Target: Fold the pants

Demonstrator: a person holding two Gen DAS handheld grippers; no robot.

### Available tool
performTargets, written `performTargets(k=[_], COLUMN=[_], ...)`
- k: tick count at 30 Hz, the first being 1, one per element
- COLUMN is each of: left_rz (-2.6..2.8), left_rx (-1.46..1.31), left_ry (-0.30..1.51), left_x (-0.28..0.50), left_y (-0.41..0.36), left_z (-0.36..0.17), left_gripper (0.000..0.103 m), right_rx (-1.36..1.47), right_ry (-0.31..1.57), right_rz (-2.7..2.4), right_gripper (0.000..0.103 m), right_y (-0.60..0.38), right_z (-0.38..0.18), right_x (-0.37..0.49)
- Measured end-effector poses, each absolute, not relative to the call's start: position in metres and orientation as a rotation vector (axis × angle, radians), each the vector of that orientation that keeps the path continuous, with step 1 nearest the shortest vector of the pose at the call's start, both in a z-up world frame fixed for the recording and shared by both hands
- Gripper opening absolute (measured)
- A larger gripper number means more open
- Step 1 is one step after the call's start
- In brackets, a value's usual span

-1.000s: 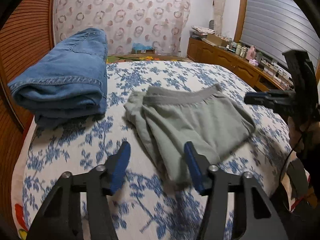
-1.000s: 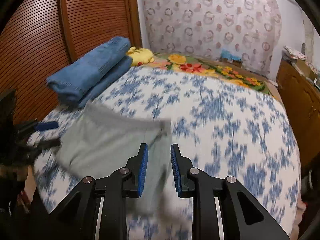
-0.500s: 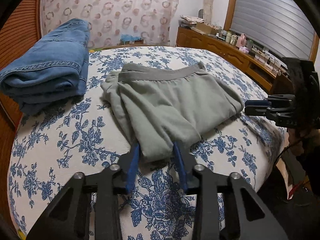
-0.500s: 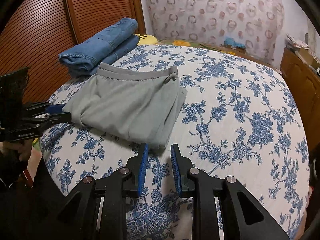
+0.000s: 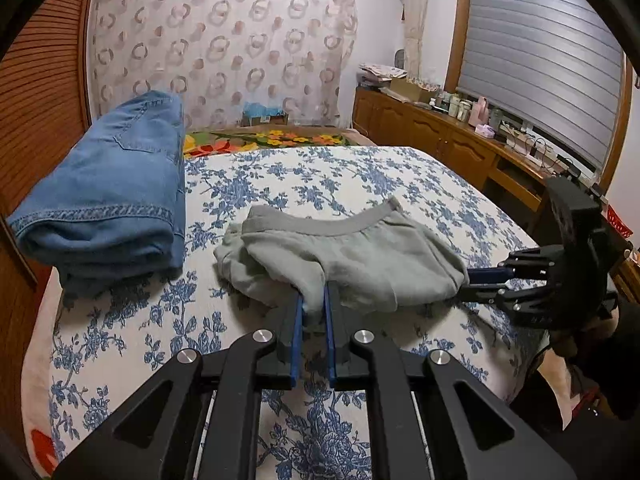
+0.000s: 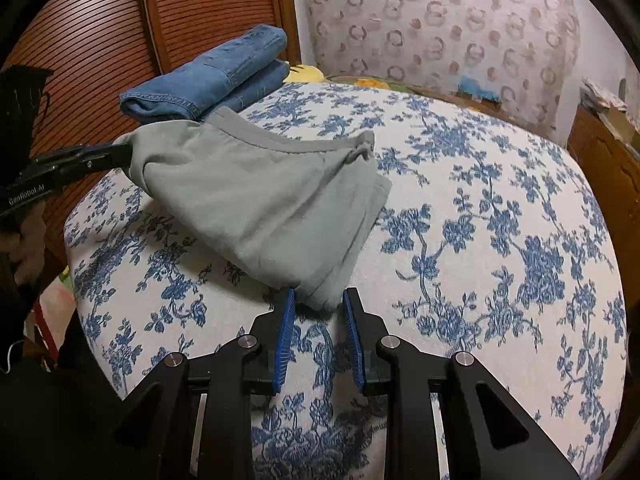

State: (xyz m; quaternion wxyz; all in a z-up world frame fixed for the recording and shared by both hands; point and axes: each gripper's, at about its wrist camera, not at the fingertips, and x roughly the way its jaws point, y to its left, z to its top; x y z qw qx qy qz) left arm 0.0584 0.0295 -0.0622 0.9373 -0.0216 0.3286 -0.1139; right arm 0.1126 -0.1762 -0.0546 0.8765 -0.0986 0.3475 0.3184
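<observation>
The folded grey pants [image 5: 360,256] lie on the blue-flowered bedspread [image 5: 320,176], waistband to the far side. My left gripper [image 5: 312,304] is shut on the near left corner of the pants and lifts it a little. In the right wrist view the pants [image 6: 260,200] show with that corner raised by the left gripper [image 6: 120,154]. My right gripper [image 6: 319,302] straddles the pants' near right corner, its blue pads [image 6: 286,320] apart with cloth between them. The right gripper also shows in the left wrist view [image 5: 472,280] at the pants' right edge.
Folded blue jeans [image 5: 108,196] are stacked at the left of the bed, beside a wooden slatted wardrobe [image 6: 200,4]. A wooden sideboard [image 5: 448,140] with bottles runs along the right wall. A patterned headboard cover [image 5: 224,48] is at the far end.
The left gripper closed on the near left corner of the pants and raised it. The right gripper opened and moved up around the near right corner.
</observation>
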Motion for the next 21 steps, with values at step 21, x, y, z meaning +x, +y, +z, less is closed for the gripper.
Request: performTargets(k=[21], left_rz=[-0.225], left_rx=[-0.009], left_ry=[0.658], left_x=[0.041], left_y=[0.03], left_z=[-0.057], left_gripper=[0.009], right_rx=[-0.24], right_ry=[0.579], right_rz=[0.453], right_gripper=[0.006], right_y=[-0.221], right_z=[-0.024], right_x=[0.09])
